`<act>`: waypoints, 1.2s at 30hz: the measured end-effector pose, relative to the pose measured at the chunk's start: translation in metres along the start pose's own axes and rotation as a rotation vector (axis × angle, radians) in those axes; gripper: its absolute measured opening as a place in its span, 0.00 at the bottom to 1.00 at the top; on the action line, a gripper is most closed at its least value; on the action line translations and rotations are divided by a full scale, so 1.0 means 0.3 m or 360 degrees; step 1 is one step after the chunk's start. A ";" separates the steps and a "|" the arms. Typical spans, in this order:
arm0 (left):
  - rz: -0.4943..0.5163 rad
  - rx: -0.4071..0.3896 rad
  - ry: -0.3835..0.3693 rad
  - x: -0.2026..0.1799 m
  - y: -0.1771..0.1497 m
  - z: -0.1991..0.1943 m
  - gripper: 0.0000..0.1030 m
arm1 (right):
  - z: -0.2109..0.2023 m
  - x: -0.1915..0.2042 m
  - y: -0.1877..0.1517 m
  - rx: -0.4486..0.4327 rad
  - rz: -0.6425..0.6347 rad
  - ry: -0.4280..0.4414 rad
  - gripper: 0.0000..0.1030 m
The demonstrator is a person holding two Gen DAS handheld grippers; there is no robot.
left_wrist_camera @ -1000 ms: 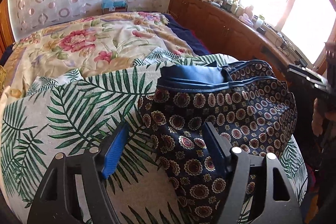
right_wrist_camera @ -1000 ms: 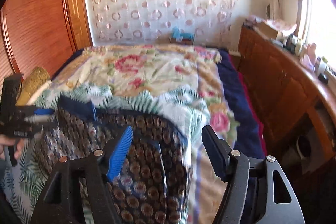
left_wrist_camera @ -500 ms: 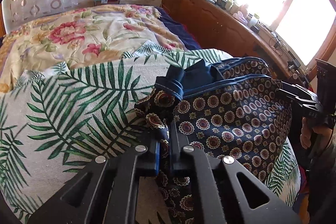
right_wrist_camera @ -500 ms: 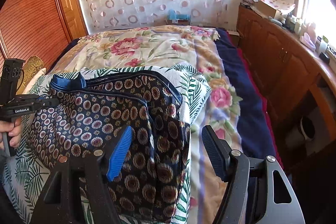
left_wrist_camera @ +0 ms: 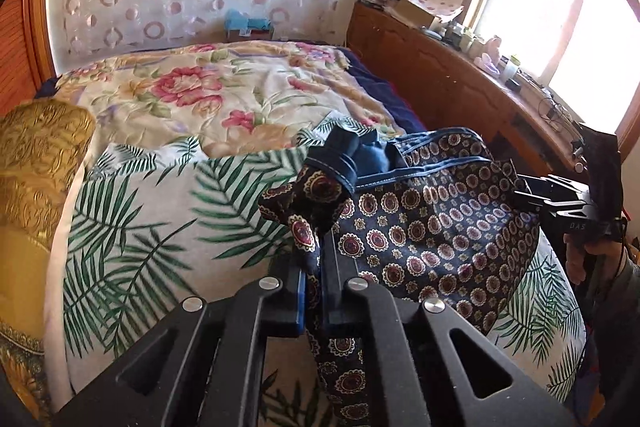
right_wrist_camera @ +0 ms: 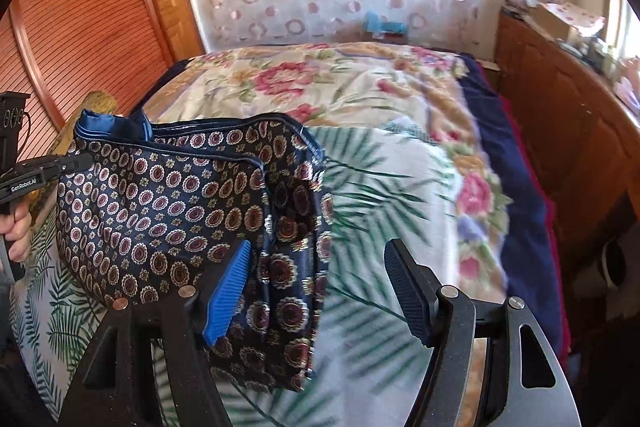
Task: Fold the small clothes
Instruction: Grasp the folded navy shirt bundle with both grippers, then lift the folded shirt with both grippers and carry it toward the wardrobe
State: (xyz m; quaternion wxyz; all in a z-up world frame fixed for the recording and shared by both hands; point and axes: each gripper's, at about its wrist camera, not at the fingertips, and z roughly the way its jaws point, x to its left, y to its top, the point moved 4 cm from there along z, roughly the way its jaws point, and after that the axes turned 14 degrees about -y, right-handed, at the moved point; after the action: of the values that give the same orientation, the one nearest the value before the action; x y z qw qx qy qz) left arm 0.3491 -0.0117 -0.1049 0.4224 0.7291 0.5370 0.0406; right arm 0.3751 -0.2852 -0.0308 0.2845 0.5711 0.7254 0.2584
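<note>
At the bottom centre of its own view the left gripper [left_wrist_camera: 316,291] is clenched on a bunched corner of the patterned shorts [left_wrist_camera: 432,223], which lie on the palm-leaf sheet [left_wrist_camera: 152,211] mid-frame. The right gripper [right_wrist_camera: 320,287] stands wide apart, its blue pad against the other corner, not pinching. Judged step: taking hold for a fold; next, the right must pinch its corner.

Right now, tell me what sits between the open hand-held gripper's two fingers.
In the right wrist view, the right hand-held gripper has the shorts' hanging edge just inside its blue finger; the remaining gap shows only the palm-leaf sheet.
</note>
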 end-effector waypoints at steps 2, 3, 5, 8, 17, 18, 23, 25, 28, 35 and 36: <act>-0.0006 0.0012 0.0001 0.011 -0.013 0.007 0.06 | 0.033 0.019 0.012 0.0023 -0.0002 0.0033 0.69; -0.0002 0.0019 0.0005 0.014 -0.020 0.012 0.06 | 0.049 0.024 0.019 0.0033 0.0002 0.0049 0.69; 0.0006 0.0032 0.0018 0.016 -0.026 0.026 0.06 | 0.088 0.020 0.037 0.0055 0.0003 0.0063 0.69; 0.0001 0.0043 0.0021 0.025 -0.030 0.043 0.06 | 0.130 0.009 0.055 0.0083 0.0006 0.0053 0.68; 0.0036 0.0004 -0.0004 0.006 -0.039 0.020 0.05 | 0.132 0.093 0.056 0.0089 -0.0094 0.0155 0.20; 0.0033 -0.0019 -0.0023 0.000 -0.035 0.000 0.05 | 0.127 0.090 0.056 0.0086 -0.0104 0.0165 0.16; 0.0062 -0.0132 -0.0056 -0.043 -0.024 -0.116 0.05 | 0.075 0.098 0.085 -0.0025 -0.0116 0.0145 0.11; 0.0078 -0.0175 -0.0048 -0.054 -0.025 -0.172 0.05 | 0.037 0.113 0.096 -0.0093 -0.0130 0.0162 0.11; 0.0096 -0.0237 -0.0013 -0.054 -0.024 -0.245 0.05 | -0.014 0.147 0.126 -0.0174 -0.0163 0.0195 0.11; 0.0076 -0.0395 0.0091 -0.019 -0.060 -0.446 0.05 | -0.086 0.268 0.188 -0.0318 -0.0261 0.0268 0.10; 0.0071 -0.0421 0.0114 -0.011 -0.069 -0.482 0.05 | -0.095 0.286 0.195 -0.0336 -0.0277 0.0284 0.10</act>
State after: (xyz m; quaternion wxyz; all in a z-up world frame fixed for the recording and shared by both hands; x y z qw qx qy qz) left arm 0.2581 0.0696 -0.0247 0.4944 0.6768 0.5254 0.1464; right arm 0.3789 -0.1905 0.0203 0.2986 0.4479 0.7633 0.3573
